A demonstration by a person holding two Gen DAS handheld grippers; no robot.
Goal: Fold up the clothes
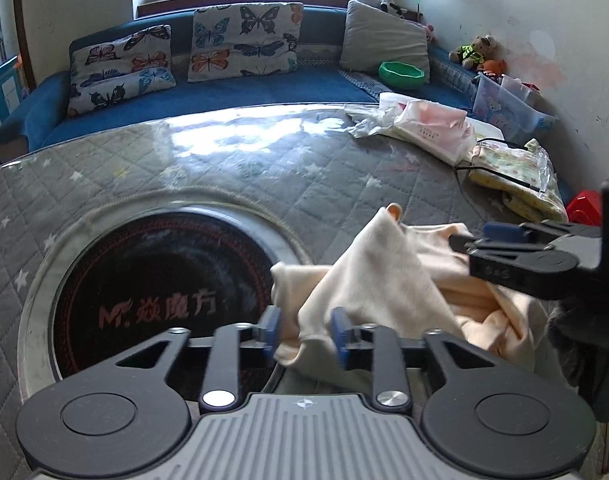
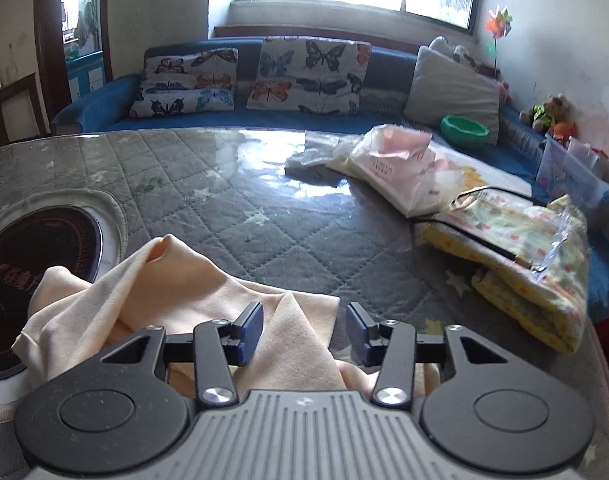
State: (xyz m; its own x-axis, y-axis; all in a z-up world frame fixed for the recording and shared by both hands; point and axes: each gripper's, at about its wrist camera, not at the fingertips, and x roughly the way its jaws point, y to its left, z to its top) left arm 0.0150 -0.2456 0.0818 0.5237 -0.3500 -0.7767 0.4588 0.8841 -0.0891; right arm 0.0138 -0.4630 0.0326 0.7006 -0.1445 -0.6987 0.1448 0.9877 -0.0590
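Nearest each camera, both tongs stand with their blue pads spread. The left gripper (image 1: 304, 336) straddles a raised fold of the cream garment (image 1: 388, 280), the cloth lying between its pads without being pinched; whether the pads touch the fabric cannot be told. The right gripper (image 2: 305, 330) is likewise spread wide over the garment (image 2: 176, 292), a peaked fold rising between its pads, none clamped. In the left wrist view the right gripper (image 1: 468, 240) enters from the right edge, seen side-on above the cloth. The garment sits crumpled at the table's near edge, partly overlapping the rim of the round black cooktop (image 1: 160, 292) set into the table (image 2: 264, 216). Its far hem lies roughly straight across the grey quilted, star-printed cover, which is under a glossy sheet. Beyond that hem the middle of the table offers a broad bare stretch up to the far edge. To the right, a yellow floral folded bundle (image 2: 520, 256) lies at the table's right edge, and a plastic bag with pink contents (image 2: 392, 164) lies farther back. Behind the table runs a blue sofa (image 2: 208, 120) with butterfly cushions (image 2: 312, 76), a grey pillow (image 2: 452, 88) and a green bowl (image 2: 464, 130).
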